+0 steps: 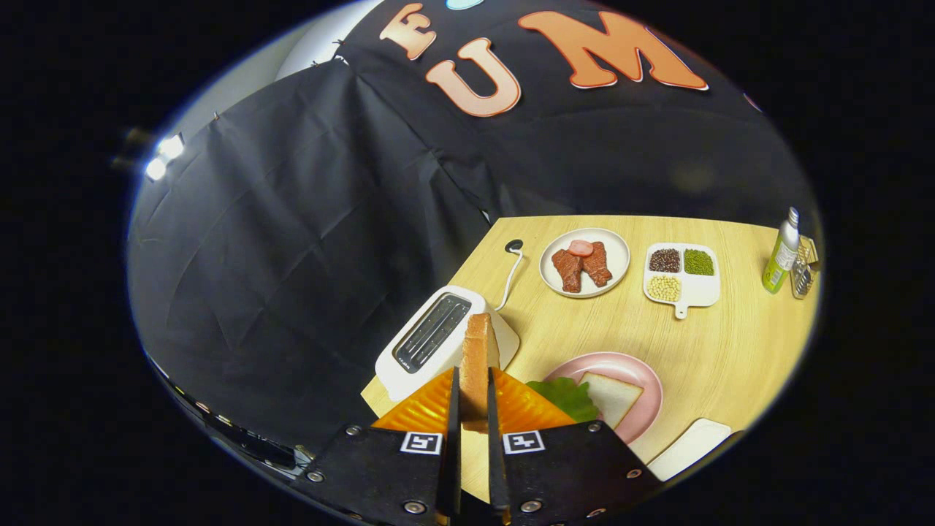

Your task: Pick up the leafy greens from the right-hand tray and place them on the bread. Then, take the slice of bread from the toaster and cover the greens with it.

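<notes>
My gripper (473,398) is shut on a slice of bread (478,358), held edge-on and upright between the two fingers, lifted above the table. Just beyond and left of it stands the white toaster (431,340) with its slot open and dark. To the right of the fingers lies a pink plate (634,374) bearing a white bread slice (612,398), with leafy greens (564,396) resting on the slice's left part, partly hidden by my right finger.
On the wooden table (730,351), a white plate with meat pieces (584,264) and a divided white dish of beans (681,274) sit far off. A green bottle (780,256) and a metal grater stand beyond them. A white tray (694,446) lies near right. The toaster cord (511,270) trails back.
</notes>
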Demonstrator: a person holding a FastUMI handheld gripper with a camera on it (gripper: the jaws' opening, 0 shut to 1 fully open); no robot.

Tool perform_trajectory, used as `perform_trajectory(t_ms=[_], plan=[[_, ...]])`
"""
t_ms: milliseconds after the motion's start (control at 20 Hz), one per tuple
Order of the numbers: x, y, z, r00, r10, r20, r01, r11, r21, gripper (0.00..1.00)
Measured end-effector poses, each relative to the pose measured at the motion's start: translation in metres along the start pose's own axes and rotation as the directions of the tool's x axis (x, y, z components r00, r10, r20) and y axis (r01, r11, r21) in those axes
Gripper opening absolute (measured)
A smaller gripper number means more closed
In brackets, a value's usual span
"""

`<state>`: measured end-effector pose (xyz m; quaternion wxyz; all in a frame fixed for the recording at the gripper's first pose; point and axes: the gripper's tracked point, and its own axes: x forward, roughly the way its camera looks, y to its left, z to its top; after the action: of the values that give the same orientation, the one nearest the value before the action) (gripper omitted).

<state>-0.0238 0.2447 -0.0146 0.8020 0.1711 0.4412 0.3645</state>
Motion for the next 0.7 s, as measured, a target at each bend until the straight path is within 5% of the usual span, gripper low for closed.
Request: perform_trajectory(t_ms=[700], plan=[[0.017, -0.053, -0.044, 0.996, 0.087, -0.008, -0.085, 0.983, 0.162, 0.16]])
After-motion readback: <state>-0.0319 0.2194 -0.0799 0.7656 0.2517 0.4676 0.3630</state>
